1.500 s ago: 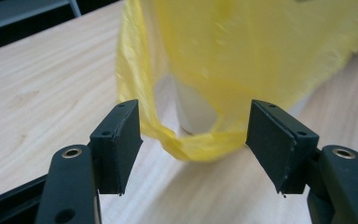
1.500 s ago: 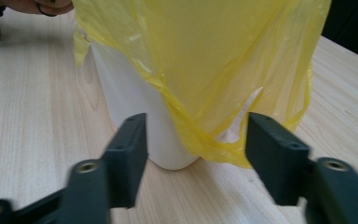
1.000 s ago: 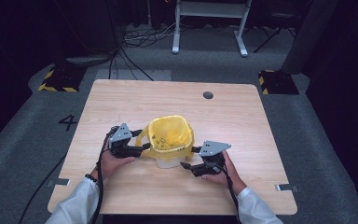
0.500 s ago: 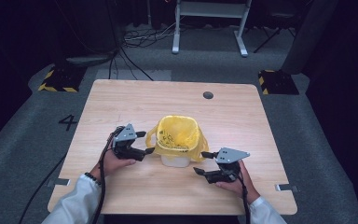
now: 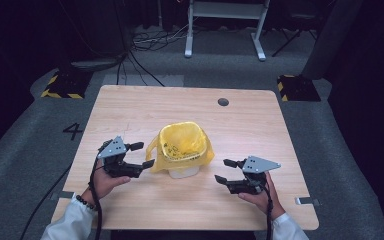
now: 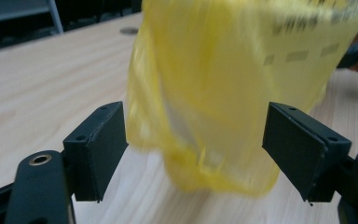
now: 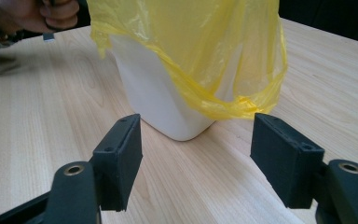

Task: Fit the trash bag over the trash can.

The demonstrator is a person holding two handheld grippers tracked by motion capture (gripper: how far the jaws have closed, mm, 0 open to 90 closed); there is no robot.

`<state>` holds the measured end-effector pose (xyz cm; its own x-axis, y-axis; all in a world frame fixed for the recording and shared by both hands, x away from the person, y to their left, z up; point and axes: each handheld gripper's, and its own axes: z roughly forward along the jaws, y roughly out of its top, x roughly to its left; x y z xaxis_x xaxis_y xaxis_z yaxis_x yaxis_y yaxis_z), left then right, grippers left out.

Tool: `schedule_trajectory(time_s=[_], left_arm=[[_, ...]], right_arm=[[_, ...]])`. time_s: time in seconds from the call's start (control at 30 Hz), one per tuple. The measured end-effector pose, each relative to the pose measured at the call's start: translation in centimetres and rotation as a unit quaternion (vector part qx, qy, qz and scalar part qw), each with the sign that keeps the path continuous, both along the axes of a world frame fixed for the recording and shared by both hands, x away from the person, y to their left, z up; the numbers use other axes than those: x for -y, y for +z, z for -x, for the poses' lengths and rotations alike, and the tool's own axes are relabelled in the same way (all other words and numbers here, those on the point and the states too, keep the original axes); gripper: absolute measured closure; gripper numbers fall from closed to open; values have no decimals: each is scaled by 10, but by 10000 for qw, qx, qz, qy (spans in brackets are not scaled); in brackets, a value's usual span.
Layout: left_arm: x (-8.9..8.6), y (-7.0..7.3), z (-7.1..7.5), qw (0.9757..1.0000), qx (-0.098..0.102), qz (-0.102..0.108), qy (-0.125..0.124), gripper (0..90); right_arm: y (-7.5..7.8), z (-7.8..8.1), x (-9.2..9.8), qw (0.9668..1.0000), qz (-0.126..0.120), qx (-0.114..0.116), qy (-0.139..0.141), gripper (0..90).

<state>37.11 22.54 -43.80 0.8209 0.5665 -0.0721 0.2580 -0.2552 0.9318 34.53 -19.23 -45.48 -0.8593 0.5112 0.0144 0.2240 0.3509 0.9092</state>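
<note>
a small white bin (image 5: 184, 171) lined with a yellow bag (image 5: 181, 145) stands near the middle of the wooden table (image 5: 260, 125). the bag carries dark printed lettering, too blurred to read. on the floor at 9 o'clock of the table a "4" (image 5: 73, 131) is marked. the left gripper (image 5: 141, 155), at 9 o'clock of the bin, has just been opening; its jaws stand released just beside the bag's hanging edge, gripping nothing. the right gripper (image 5: 226, 171), at 4 o'clock, is spread and empty.

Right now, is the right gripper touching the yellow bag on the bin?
Apart. In the high view the right gripper sits clear of the yellow bag, bare table between them; the right gripper view shows its open jaws short of the white bin.
</note>
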Motion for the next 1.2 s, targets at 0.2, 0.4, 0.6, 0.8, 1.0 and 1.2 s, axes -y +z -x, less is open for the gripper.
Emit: schedule_trajectory(time_s=[0.2,0.4,0.6,0.8,1.0,1.2], left_arm=[[8,16,7,9990,409,-174,-32,224],[-4,4,33,9949,293,-934,-229,180],[-15,-36,55,9845,-304,-1710,-260,172],[-25,-56,60,9833,-865,-1601,23,173],[-23,-67,55,9781,-925,-1856,166,155],[-24,-67,53,9778,-895,-1886,162,153]], right_arm=[[3,-2,-4,10000,48,62,32,346],[22,-12,4,9995,-252,174,-124,387],[61,-31,1,9980,-319,535,-115,421],[110,-61,-19,9956,-3,932,11,429],[130,-79,-62,9905,457,840,986,465],[116,-94,-110,9773,1353,403,1580,563]])
